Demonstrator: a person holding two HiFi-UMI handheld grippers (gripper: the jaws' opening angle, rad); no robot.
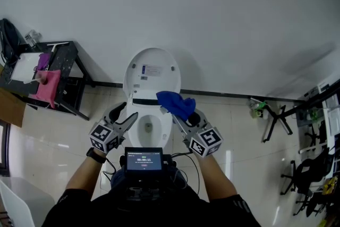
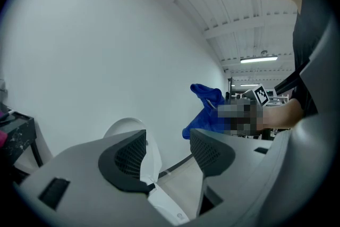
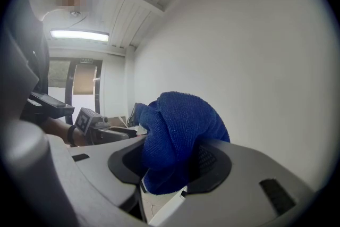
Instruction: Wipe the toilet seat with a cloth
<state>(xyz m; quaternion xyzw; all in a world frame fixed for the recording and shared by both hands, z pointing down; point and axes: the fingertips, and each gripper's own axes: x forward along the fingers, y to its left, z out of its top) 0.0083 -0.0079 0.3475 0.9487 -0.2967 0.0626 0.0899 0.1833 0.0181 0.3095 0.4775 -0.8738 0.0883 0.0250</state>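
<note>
The white toilet stands against the wall with its lid [image 1: 151,69] raised and its seat [image 1: 162,133] down around the bowl. My right gripper [image 1: 183,114] is shut on a bunched blue cloth [image 1: 177,103], held just above the seat's right rear. In the right gripper view the cloth [image 3: 178,135] fills the gap between the jaws of the right gripper [image 3: 170,159]. My left gripper [image 1: 127,111] hovers open over the seat's left side, holding nothing. In the left gripper view the left gripper [image 2: 167,149] frames the lid [image 2: 125,127], with the cloth [image 2: 204,109] to the right.
A black stand [image 1: 69,69] with a pink cloth [image 1: 48,86] hanging on it is left of the toilet. A folding frame [image 1: 273,114] and black chairs [image 1: 311,173] stand at the right. A small screen [image 1: 144,159] sits on the person's chest. The floor is pale tile.
</note>
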